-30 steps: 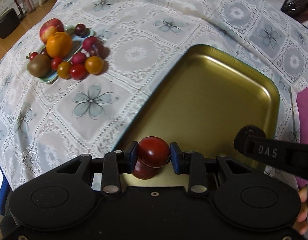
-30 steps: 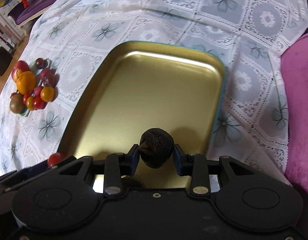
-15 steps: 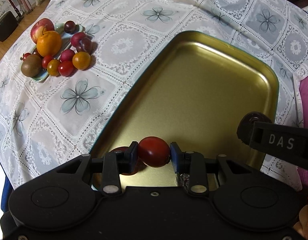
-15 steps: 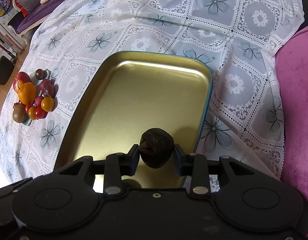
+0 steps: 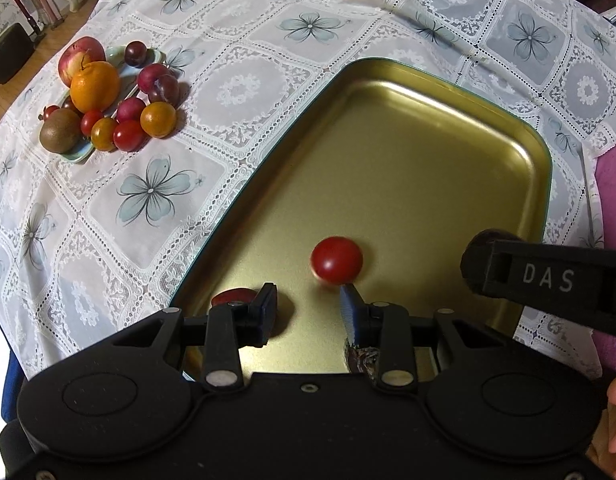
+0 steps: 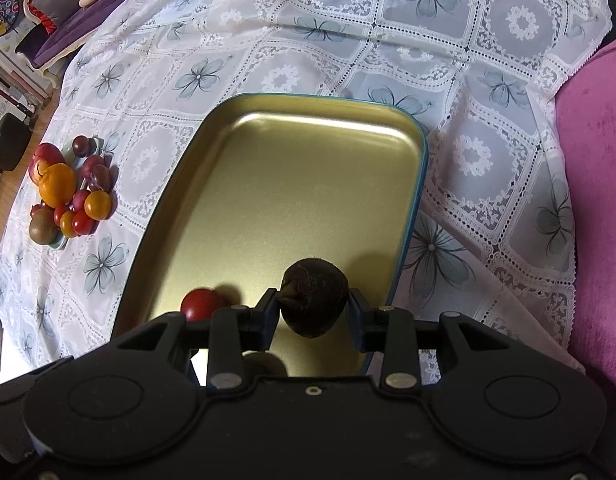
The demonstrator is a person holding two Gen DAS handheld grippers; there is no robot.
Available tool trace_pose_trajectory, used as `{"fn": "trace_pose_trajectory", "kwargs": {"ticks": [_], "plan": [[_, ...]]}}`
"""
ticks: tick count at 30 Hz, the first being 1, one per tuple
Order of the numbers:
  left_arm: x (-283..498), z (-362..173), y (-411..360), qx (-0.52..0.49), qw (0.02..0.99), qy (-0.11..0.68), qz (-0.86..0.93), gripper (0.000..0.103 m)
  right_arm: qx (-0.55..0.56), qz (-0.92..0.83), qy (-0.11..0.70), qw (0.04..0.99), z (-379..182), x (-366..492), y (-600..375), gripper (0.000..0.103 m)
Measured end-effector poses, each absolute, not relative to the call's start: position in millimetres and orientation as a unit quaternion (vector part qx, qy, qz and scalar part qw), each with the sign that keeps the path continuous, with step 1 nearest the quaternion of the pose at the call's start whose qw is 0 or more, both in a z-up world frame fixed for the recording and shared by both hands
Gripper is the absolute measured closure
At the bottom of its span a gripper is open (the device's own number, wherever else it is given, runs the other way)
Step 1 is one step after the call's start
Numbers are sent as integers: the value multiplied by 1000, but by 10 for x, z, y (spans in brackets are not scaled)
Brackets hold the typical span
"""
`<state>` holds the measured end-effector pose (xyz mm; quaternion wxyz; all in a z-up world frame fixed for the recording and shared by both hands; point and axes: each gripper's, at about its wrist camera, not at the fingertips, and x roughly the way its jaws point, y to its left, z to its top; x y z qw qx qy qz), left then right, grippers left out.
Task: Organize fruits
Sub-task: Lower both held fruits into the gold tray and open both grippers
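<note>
A gold tray [image 5: 408, 152] lies on the lace tablecloth, also in the right wrist view [image 6: 292, 184]. My left gripper [image 5: 308, 304] is open over the tray's near end. A red tomato [image 5: 337, 259] lies loose on the tray just ahead of the right finger; it also shows in the right wrist view [image 6: 202, 303]. A red patch [image 5: 232, 296] behind the left finger looks like its reflection. My right gripper [image 6: 312, 306] is shut on a dark brown round fruit [image 6: 314, 302] above the tray's near right part. That fruit shows at the right in the left wrist view [image 5: 474, 264].
A small pale dish [image 5: 78, 154] at the far left holds an apple [image 5: 78, 58], an orange [image 5: 95, 86], a kiwi [image 5: 60, 136], plums and several small tomatoes. A pink cushion [image 6: 596, 184] borders the right. Floor and furniture lie beyond the table's left edge.
My left gripper has opened and let go of the red tomato, which now lies on the tray. The right gripper still holds the dark fruit and has risen slightly.
</note>
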<state>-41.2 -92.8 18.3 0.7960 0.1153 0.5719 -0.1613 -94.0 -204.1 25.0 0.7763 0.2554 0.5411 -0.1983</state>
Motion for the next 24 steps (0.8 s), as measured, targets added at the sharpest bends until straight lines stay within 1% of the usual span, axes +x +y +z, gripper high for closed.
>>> {"fn": "trace_pose_trajectory", "kwargs": {"ticks": [24], "plan": [[-510,278,-845,106,797,573,-159,59,236,-186,538,788,369,-993,-1918,65]]}}
